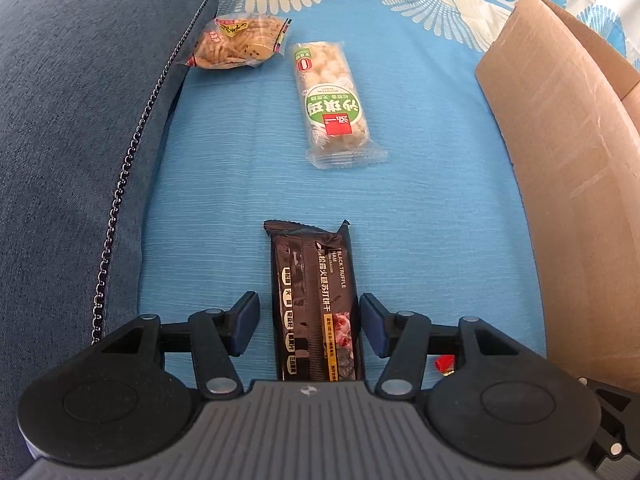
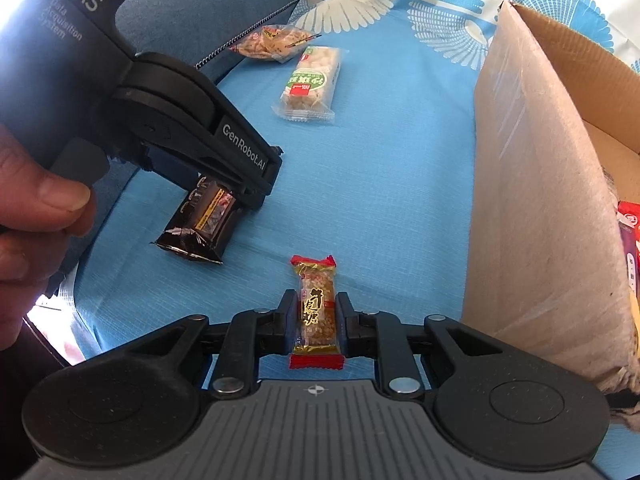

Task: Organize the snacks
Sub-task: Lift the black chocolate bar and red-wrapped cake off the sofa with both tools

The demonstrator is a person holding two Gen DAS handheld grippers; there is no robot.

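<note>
A black truffle-ham cracker pack (image 1: 316, 300) lies lengthwise on the blue sheet between the fingers of my left gripper (image 1: 309, 322). The gripper is open, with a gap showing on each side of the pack. In the right wrist view the same pack (image 2: 192, 240) pokes out below that gripper. My right gripper (image 2: 319, 316) is shut on a small peanut candy bar (image 2: 316, 280) with red ends, its pads pressing both long sides just above the sheet. Farther off lie a green-label puffed rice bar (image 1: 334, 108) (image 2: 310, 84) and a clear bag of fried sticks (image 1: 236, 42) (image 2: 276, 42).
An open cardboard box (image 1: 560, 152) (image 2: 532, 184) stands along the right, with packets (image 2: 630, 232) inside it. A dark blue cushion (image 1: 80, 120) with a chain trim borders the left. A person's hand (image 2: 36, 208) holds the left gripper's handle.
</note>
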